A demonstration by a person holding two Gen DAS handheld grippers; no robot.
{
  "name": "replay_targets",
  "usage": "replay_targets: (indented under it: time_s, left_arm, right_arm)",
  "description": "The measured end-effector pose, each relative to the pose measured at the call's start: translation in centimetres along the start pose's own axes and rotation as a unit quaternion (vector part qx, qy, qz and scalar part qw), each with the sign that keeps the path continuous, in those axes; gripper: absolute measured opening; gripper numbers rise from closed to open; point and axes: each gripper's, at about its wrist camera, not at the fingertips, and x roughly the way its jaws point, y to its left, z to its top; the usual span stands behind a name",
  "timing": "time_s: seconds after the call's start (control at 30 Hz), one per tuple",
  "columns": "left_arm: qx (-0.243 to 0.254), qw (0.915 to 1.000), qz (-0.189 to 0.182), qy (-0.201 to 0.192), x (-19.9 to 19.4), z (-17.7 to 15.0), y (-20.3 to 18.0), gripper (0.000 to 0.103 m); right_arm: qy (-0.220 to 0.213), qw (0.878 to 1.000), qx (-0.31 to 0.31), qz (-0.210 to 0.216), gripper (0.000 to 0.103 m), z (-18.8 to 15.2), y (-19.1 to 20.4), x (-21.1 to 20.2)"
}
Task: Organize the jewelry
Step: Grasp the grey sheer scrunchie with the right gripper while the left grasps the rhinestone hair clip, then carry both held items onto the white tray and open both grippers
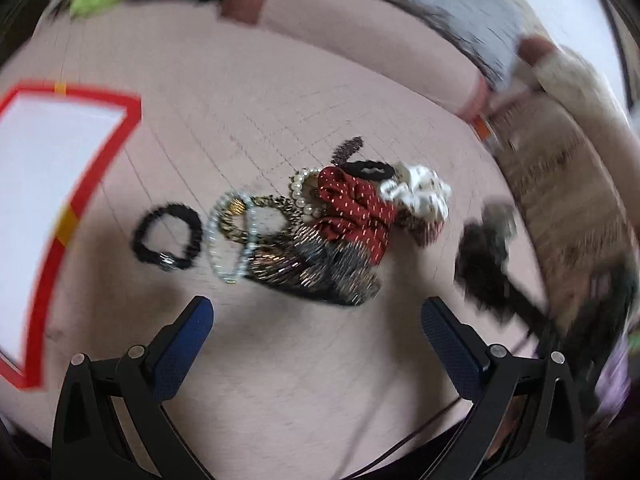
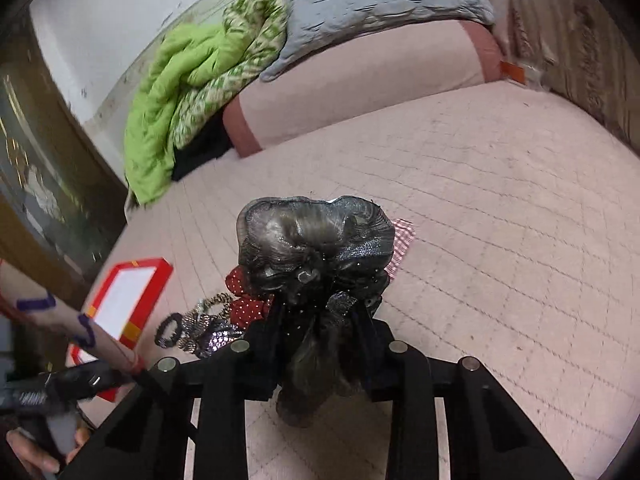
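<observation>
**Right gripper lifts a dark bow; left gripper hangs spread over the pile**

The left gripper [image 1: 317, 322] points down at the pink quilted bedspread [image 1: 240, 120], its blue-padded fingers [image 1: 188, 332] spread wide with nothing between them, just short of the heap of hair accessories. The right gripper [image 2: 320, 320] is raised above the bed, jaws clenched on a black glittery hair bow [image 2: 316, 240] that stands up in front of its camera.

The left wrist view lays the heap out clearly: a black hair tie [image 1: 166, 236] lying apart at the left, a clear coil tie [image 1: 230, 236] overlapping a leopard-print band [image 1: 264, 216], a pearl bracelet [image 1: 302, 196], a red dotted scrunchie [image 1: 356, 208], a white scrunchie [image 1: 420, 192] and a sequinned piece [image 1: 320, 268]. A red-framed white tray [image 1: 60, 184] sits to the left of them.

The right wrist view shows what the left does not: a green blanket [image 2: 188, 92], a grey pillow [image 2: 376, 0], and the person's left hand [image 2: 36, 448] on its handle.
</observation>
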Motion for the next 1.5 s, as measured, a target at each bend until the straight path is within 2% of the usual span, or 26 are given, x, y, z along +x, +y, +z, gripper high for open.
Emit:
replay_targets:
  time_s: [0.13,0.23,0.33,0.47,0.5,0.53,0.63,0.77,1.03,1.2,1.33,1.5]
  left_arm:
    - [-0.112,0.9935,0.012,0.014,2.5,1.4,-0.2,0.103]
    - [-0.152,0.9877,0.035,0.011,4.0,1.9,-0.4,0.103]
    - [-0.175,0.9832,0.044,0.025,5.7,2.2,-0.5,0.103]
    - [-0.126,0.9882,0.084,0.024,6.7,2.1,-1.5,0.101]
    - [-0.105,0.9894,0.098,0.020,6.7,2.0,-1.6,0.089]
    - [-0.090,0.9901,0.106,0.020,6.6,1.9,-1.5,0.072]
    - [-0.061,0.9917,0.108,0.033,5.9,1.6,-0.3,0.065]
    - [-0.013,0.9931,0.100,0.060,4.3,0.2,1.0,0.066]
    - [0.009,0.9974,0.058,0.042,1.9,-3.0,3.5,0.067]
    - [0.013,0.9972,0.062,0.042,1.1,-4.3,2.2,0.073]
    - [0.023,0.9965,0.074,0.032,1.0,-5.0,2.0,0.074]
    - [0.022,0.9971,0.070,0.019,0.8,-5.2,2.3,0.071]
  right_arm:
    - [-0.006,1.000,0.013,0.005,0.033,0.3,-0.7,-0.2]
    - [-0.008,1.000,0.016,0.009,0.033,0.4,-1.0,-0.4]
    - [-0.006,1.000,0.022,0.015,0.033,0.4,-1.3,-0.5]
    - [-0.008,0.999,0.026,0.022,0.033,0.5,-1.4,-0.5]
    - [-0.009,0.999,0.028,0.022,0.033,0.6,-1.5,-0.5]
    - [-0.011,0.999,0.030,0.025,0.033,0.6,-1.5,-0.6]
    - [-0.012,0.999,0.036,0.031,0.034,0.6,-1.6,-0.7]
    - [-0.014,0.998,0.044,0.041,0.035,0.6,-1.7,-0.9]
    - [-0.011,0.998,0.042,0.049,0.036,0.5,-1.5,-0.7]
    - [-0.009,0.998,0.037,0.048,0.036,0.5,-1.3,-0.5]
    - [-0.009,0.998,0.033,0.048,0.036,0.5,-1.3,-0.5]
    - [-0.008,0.998,0.026,0.049,0.036,0.5,-1.1,-0.5]
